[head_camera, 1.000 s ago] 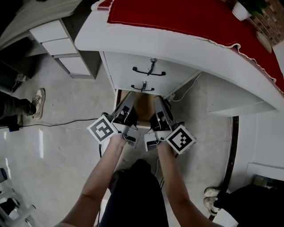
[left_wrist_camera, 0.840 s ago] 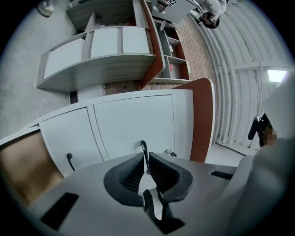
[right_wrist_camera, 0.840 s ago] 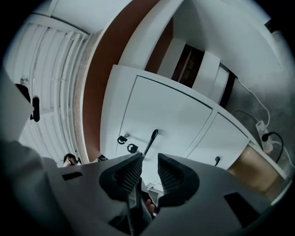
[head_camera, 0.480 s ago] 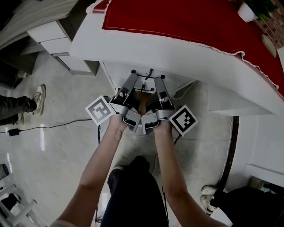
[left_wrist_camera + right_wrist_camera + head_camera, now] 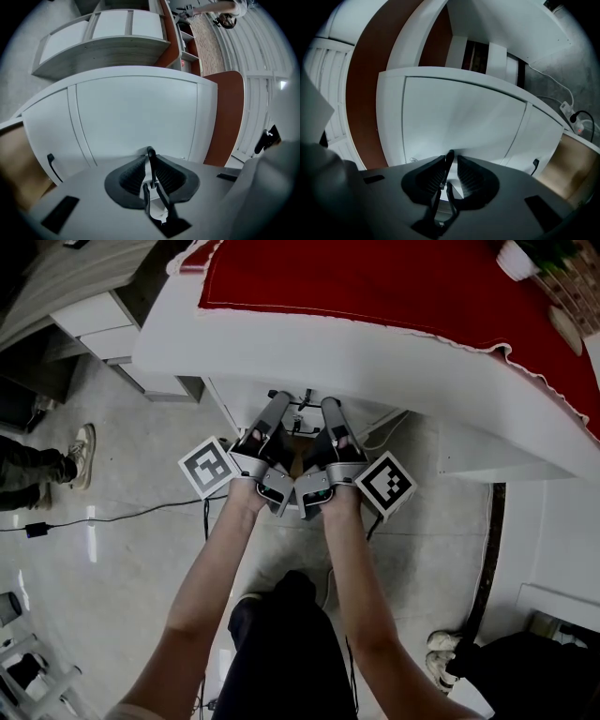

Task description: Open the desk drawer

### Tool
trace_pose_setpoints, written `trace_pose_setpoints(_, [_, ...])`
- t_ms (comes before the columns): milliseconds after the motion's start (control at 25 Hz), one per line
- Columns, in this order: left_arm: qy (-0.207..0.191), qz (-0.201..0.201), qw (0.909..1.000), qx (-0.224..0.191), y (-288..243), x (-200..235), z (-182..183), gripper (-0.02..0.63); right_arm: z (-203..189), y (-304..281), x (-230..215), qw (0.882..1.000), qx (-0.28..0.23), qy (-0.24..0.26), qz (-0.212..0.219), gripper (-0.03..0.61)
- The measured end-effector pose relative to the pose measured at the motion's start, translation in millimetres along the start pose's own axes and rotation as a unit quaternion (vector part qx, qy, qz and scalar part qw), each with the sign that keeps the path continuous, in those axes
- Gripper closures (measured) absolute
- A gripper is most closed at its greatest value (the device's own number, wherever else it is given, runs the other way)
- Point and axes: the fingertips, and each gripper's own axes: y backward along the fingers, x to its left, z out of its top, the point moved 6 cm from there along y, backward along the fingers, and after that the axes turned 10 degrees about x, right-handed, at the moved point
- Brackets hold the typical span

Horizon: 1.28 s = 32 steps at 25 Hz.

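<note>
My left gripper [image 5: 277, 401] part open, jaws just closing a little, thin black handle [image 5: 151, 161] between them unpinched, my right gripper [image 5: 330, 407] equally loose around it, white drawer [image 5: 136, 117] straight ahead.

Two grippers at frame centre: the left gripper [image 5: 279, 404] and the right gripper [image 5: 328, 409]. Two marker cubes: a left cube [image 5: 208, 467] and a right cube [image 5: 385, 486]. Two forearms: the left forearm [image 5: 211, 568] and the right forearm [image 5: 361, 587].

One white desk [image 5: 281, 348] under one red cloth [image 5: 422, 277].

Two black drawer handles in the left gripper view: a near handle [image 5: 150, 153] at centre and a far handle [image 5: 52, 167] at lower left.

One side cabinet [image 5: 89, 309] at upper left, with two drawer fronts [image 5: 114, 339]. One plant pot [image 5: 512, 262] at upper right.

Three shoes — a lone shoe [image 5: 82, 456] at the left edge and a pair [image 5: 442, 652] at lower right. One floor cable [image 5: 122, 515] at left.
</note>
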Motion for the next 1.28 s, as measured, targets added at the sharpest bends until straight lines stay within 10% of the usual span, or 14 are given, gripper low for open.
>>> trace_pose_setpoints(1280, [0.024, 0.007, 0.9995, 0.018, 22, -10, -19, 0.575, -19, 26, 7, 1.0, -0.008, -0.024, 0.002, 0.528])
